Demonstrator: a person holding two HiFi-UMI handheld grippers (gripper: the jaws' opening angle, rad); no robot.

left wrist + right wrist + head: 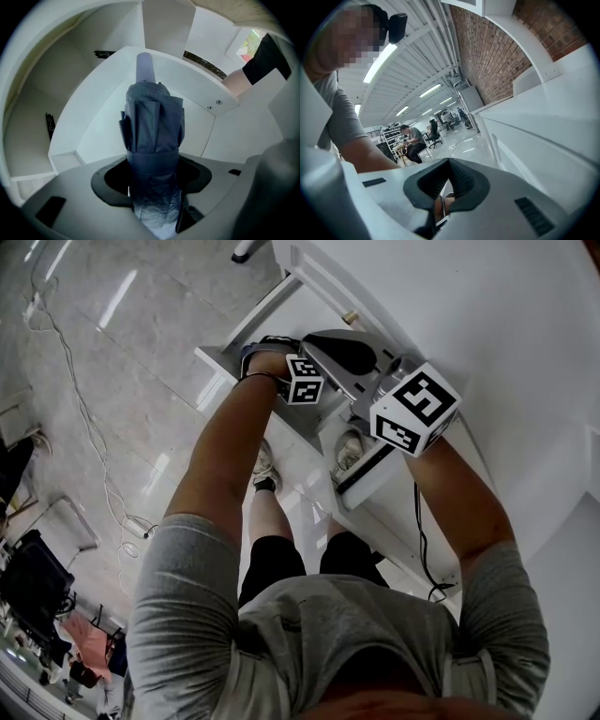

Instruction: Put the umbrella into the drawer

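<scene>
Left gripper (154, 171): you are clamping it on the folded umbrella (153, 133) and pointing it down into the open drawer (91, 122).
Right gripper (449, 165): you are holding its jaws together, with nothing between them.
Drawer contents: only the umbrella's far end is showing inside, possibly not touching the bottom yet.
Risk: if you are releasing it this upright, it may be toppling against the wall or over the rim.

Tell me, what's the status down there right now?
Left tool shut on umbrella, pointing down at open drawer. Right tool shut, empty. Nothing seen in the way.
</scene>
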